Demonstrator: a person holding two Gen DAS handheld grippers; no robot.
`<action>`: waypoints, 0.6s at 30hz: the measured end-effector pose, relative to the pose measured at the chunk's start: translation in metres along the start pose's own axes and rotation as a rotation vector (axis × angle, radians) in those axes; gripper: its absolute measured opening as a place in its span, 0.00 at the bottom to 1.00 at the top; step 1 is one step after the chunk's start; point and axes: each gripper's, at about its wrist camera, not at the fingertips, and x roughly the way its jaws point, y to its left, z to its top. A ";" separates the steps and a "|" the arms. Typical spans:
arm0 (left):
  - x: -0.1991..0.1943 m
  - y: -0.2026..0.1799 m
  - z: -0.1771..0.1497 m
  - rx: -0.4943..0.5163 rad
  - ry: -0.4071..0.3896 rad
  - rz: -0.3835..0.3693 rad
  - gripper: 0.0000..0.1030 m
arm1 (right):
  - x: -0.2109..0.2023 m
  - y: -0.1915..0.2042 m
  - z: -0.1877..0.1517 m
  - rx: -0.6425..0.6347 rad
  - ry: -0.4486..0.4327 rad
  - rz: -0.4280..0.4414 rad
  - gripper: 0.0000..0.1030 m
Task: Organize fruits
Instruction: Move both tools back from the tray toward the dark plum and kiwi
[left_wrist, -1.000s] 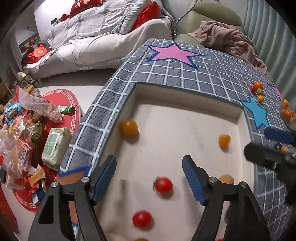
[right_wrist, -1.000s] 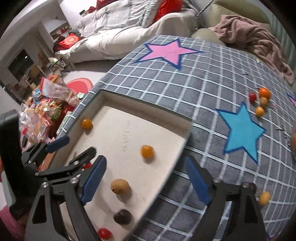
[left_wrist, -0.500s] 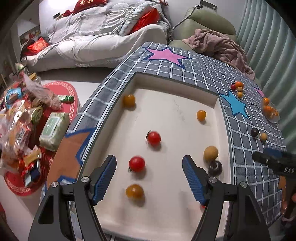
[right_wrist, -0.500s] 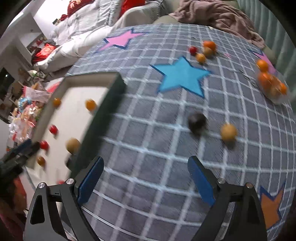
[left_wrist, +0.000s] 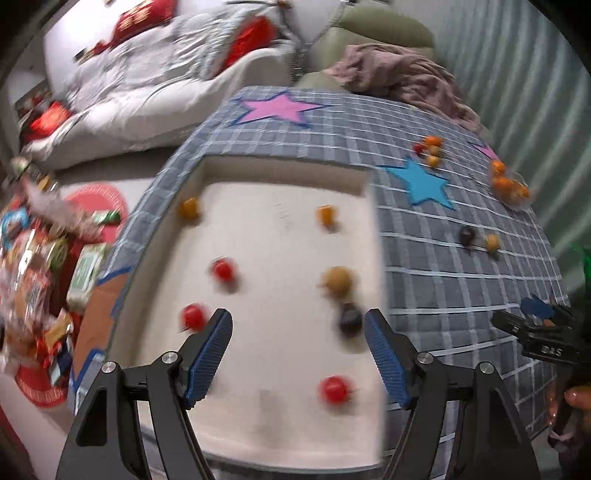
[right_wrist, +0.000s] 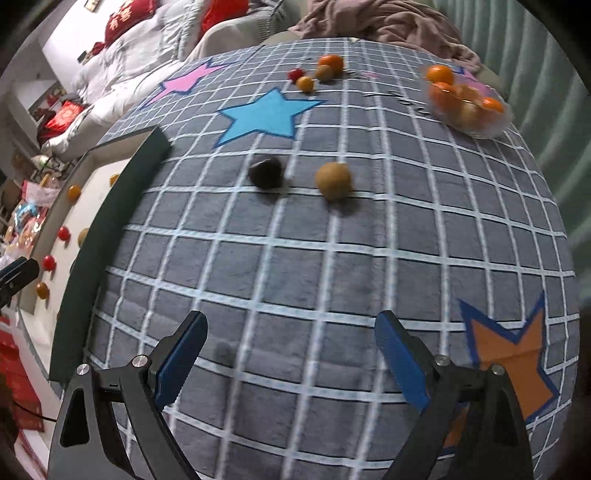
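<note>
My left gripper (left_wrist: 298, 354) is open and empty above the near part of a white recessed tabletop (left_wrist: 280, 243). On it lie red tomatoes (left_wrist: 334, 389), a brown fruit (left_wrist: 338, 278), a dark fruit (left_wrist: 350, 320) and small orange fruits (left_wrist: 327, 215). My right gripper (right_wrist: 290, 363) is open and empty over the grey grid mat (right_wrist: 332, 266). Ahead of it lie a dark fruit (right_wrist: 266, 172) and a brown fruit (right_wrist: 333, 180). A clear bowl of oranges (right_wrist: 467, 105) sits at the far right.
A small cluster of fruits (right_wrist: 317, 74) lies beyond the blue star (right_wrist: 264, 116). The mat's raised dark edge (right_wrist: 110, 229) borders the white surface. A sofa (left_wrist: 147, 85) and a blanket (left_wrist: 402, 81) stand behind; snack packets (left_wrist: 33, 258) lie on the floor at left.
The left gripper has swung right and closer over the white surface. The right gripper has moved forward over the mat toward the dark and brown fruits. Both stay open.
</note>
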 end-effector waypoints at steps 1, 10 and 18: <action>0.000 -0.010 0.003 0.018 -0.002 -0.007 0.73 | -0.001 -0.005 0.002 0.006 -0.009 -0.008 0.91; 0.042 -0.112 0.042 0.179 0.041 -0.068 0.73 | 0.002 -0.034 0.010 0.024 -0.057 -0.037 0.91; 0.093 -0.164 0.059 0.264 0.056 -0.043 0.73 | 0.000 -0.050 0.016 -0.033 -0.091 -0.037 0.91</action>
